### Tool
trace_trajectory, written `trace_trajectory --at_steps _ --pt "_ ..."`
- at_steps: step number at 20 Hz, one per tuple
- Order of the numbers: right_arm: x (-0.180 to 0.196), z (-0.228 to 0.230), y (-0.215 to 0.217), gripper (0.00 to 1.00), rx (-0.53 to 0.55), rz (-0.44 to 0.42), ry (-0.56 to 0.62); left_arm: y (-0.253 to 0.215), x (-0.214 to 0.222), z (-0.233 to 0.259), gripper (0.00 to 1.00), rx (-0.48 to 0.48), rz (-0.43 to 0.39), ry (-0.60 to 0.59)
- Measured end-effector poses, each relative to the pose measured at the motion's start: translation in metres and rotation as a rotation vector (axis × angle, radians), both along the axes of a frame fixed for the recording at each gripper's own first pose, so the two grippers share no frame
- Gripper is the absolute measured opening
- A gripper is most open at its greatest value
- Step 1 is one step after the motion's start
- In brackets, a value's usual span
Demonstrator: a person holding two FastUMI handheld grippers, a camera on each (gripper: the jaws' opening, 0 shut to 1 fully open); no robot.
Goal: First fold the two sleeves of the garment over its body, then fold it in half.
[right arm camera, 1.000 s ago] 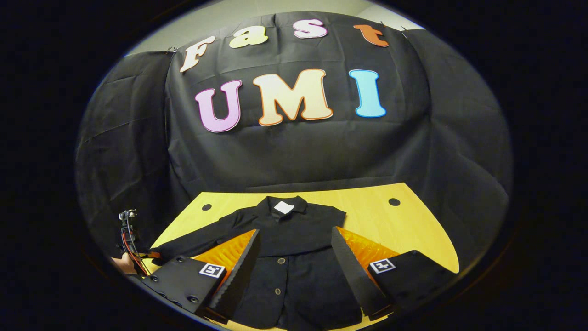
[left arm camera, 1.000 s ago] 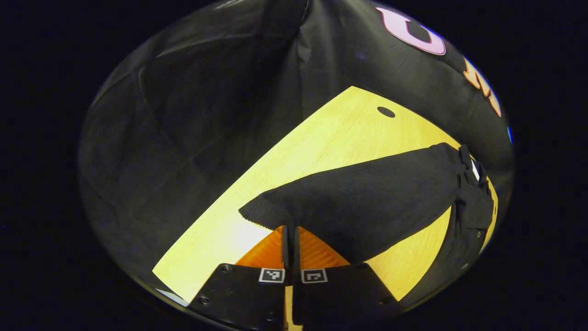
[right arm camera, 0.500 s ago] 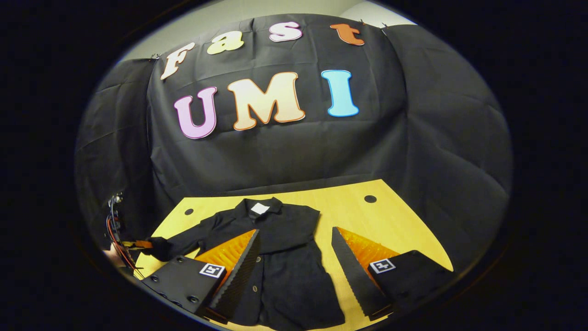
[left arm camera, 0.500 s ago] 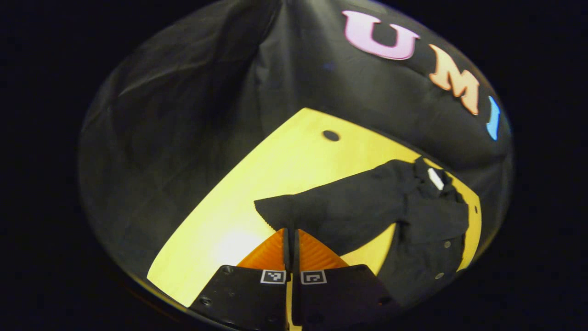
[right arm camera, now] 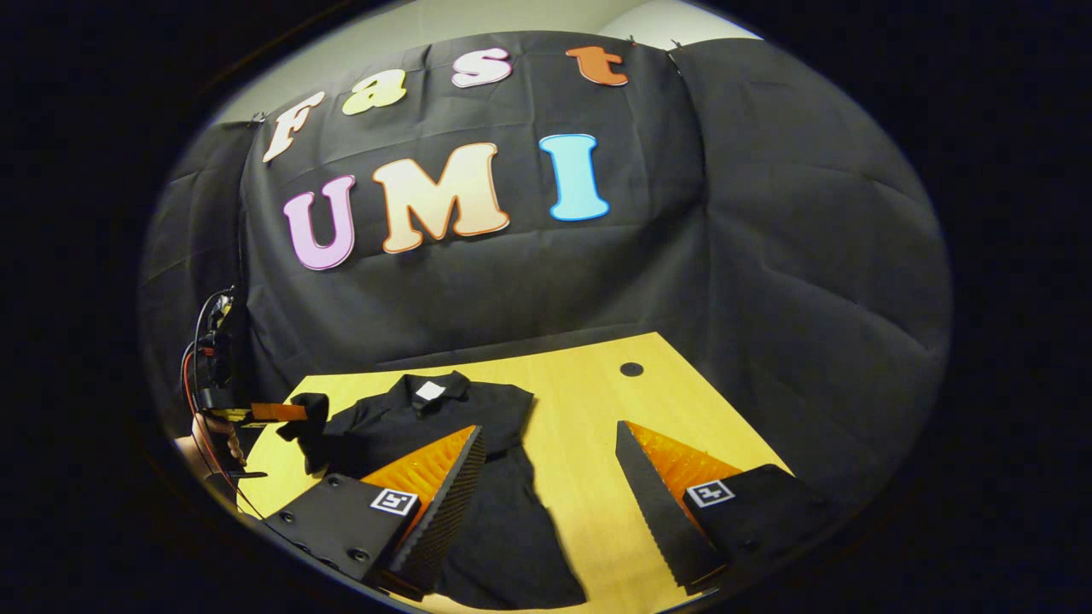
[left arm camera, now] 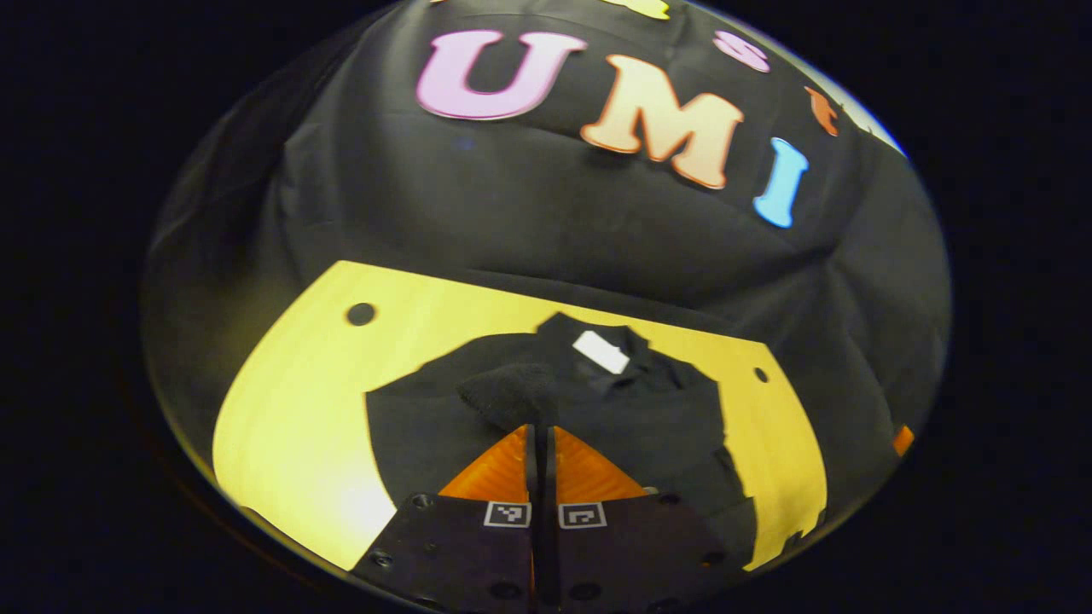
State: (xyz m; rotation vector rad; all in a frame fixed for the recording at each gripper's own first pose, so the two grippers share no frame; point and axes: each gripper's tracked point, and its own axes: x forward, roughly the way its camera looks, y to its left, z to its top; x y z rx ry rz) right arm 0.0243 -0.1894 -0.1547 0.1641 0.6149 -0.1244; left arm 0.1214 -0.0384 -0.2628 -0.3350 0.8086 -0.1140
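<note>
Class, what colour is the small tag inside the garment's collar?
White; the tag on the black garment shows best in the left gripper view.

A staged recording booth is shown rather than a lived-in room. The space is closed off behind and to the sides by a creased black cloth backdrop (right arm camera: 529,281), hung like a curtain. A pale plain wall (right arm camera: 478,17) is glimpsed above the cloth's top edge. The work surface is a light yellow wooden tabletop (right arm camera: 589,409) with small round dark holes (right arm camera: 631,369) near its far corners, possibly cable holes. A studio or lab setting is suggested.
</note>
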Motion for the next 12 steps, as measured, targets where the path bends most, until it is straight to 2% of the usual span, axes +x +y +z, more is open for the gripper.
trace_trajectory --at_steps 4,8,9,10,12 --pt "-0.01 -0.007 -0.037 0.98 -0.003 -0.044 0.011 -0.098 0.014 0.006 0.0 -0.072 -0.104 -0.007" --pt "-0.023 -0.017 -0.063 0.98 -0.002 -0.072 0.033 -0.181 0.035 0.004 0.01 -0.188 -0.147 0.0" --pt "-0.026 -0.021 -0.066 0.93 -0.001 -0.074 0.04 -0.195 0.037 0.006 0.07 -0.209 -0.156 -0.005" --pt "-0.027 -0.025 -0.068 0.98 0.0 -0.076 0.048 -0.208 0.04 0.005 0.27 -0.216 -0.165 -0.009" --pt "-0.028 -0.029 -0.063 0.98 0.001 -0.072 0.066 -0.216 0.039 0.001 0.65 -0.19 -0.176 -0.01"
